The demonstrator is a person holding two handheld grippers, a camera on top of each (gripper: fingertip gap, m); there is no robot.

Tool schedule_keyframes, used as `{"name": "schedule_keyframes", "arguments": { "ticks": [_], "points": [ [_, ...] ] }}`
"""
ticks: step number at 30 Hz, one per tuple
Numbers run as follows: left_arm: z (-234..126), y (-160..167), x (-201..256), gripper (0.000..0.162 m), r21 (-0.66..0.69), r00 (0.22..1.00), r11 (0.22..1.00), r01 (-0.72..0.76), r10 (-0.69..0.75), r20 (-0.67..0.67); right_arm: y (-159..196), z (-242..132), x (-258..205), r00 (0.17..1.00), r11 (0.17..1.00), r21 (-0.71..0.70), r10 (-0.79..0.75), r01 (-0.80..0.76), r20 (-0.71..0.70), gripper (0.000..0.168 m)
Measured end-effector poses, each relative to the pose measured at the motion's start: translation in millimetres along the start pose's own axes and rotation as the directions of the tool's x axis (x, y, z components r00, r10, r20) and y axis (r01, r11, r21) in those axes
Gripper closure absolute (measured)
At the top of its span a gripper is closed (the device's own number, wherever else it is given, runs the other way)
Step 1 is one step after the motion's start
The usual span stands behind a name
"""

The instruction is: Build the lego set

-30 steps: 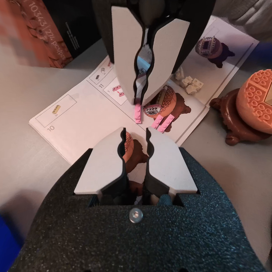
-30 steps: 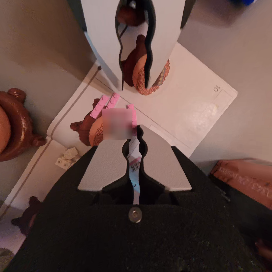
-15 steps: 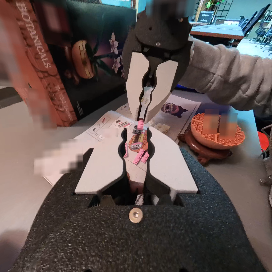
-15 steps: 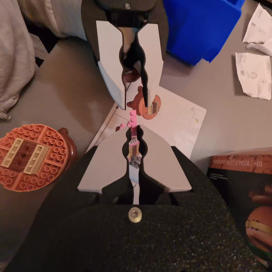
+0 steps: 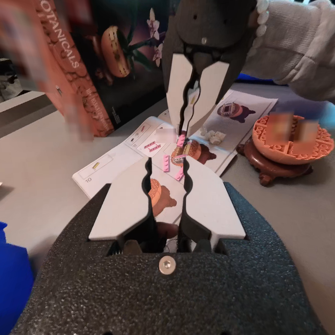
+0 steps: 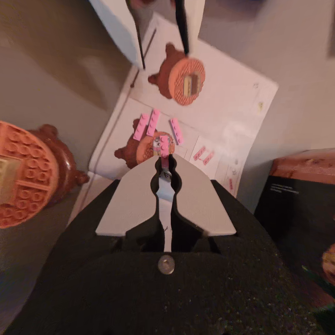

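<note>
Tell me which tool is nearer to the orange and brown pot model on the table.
Right. The right tool, shut on a pink plate, hangs over the booklet beside the pot model. The left tool, open, sits farther back.

The right tongs [image 6: 164, 159] hang above the instruction booklet [image 5: 112, 163], 2 fingers pinched on a pink plate [image 6: 164, 146]; the left tongs [image 5: 166, 160] face them above the booklet's near edge, fingers parted, gripping nothing; a grey sleeve [image 5: 293, 45] trails behind the right tongs.
</note>
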State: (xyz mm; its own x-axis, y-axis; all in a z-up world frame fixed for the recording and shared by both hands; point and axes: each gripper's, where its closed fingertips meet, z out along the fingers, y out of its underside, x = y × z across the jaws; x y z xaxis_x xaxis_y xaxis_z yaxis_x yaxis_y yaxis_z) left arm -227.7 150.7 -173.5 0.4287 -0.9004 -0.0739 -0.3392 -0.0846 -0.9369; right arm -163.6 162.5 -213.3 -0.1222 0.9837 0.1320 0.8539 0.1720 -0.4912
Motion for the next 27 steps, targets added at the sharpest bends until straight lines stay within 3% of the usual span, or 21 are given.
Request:
{"name": "schedule_keyframes", "arguments": {
  "ticks": [2, 5, 10, 15, 20, 24, 27],
  "points": [
    [-1.4, 2.8, 0.8, 0.13, -0.013, 1.0, 1.0, 0.001, -0.001, -0.002, 4.2, 12.4, -1.8, 0.999, 1.0, -0.011, 0.003, -0.003, 0.04, 0.161],
    [-0.8, 5.8, 1.0, 0.13, -0.028, 1.0, 1.0, 0.001, -0.001, -0.002, 4.1, 15.6, -0.7, 0.995, 0.999, -0.021, 0.047, -0.046, 0.082, 0.143],
    [-0.1, 9.6, 3.2, 0.131, -0.021, 1.0, 1.0, 0.02, -0.021, -0.024, -14.0, 5.4, 14.0, 0.995, 0.993, 0.11, 0.035, -0.046, 0.096, 0.147],
    [-1.1, 11.4, -1.2, 0.131, -0.02, 0.998, 0.999, 0.046, -0.046, -0.035, 2.9, 21.8, -6.7, 0.961, 1.0, -0.004, 0.02, -0.019, 0.274, 0.142],
    [9.6, -6.5, 8.5, 0.141, 0.058, 0.993, 0.996, 0.072, -0.067, -0.096, -2.9, 18.5, 0.3, 0.981, 0.999, 0.045, 0.019, -0.028, 0.193, 0.14],
    [20.1, 0.3, 2.3, 0.143, -0.033, 0.998, 0.999, -0.001, -0.001, -0.058, -3.9, 13.8, 14.6, 0.995, 0.997, 0.078, 0.001, -0.008, 0.102, 0.148],
    [15.9, 3.1, 1.0, 0.143, -0.039, 0.996, 0.999, 0.03, -0.033, -0.079, -2.7, 21.2, 21.4, 0.993, 0.997, 0.071, -0.021, 0.013, 0.115, 0.15]
  ]
}}
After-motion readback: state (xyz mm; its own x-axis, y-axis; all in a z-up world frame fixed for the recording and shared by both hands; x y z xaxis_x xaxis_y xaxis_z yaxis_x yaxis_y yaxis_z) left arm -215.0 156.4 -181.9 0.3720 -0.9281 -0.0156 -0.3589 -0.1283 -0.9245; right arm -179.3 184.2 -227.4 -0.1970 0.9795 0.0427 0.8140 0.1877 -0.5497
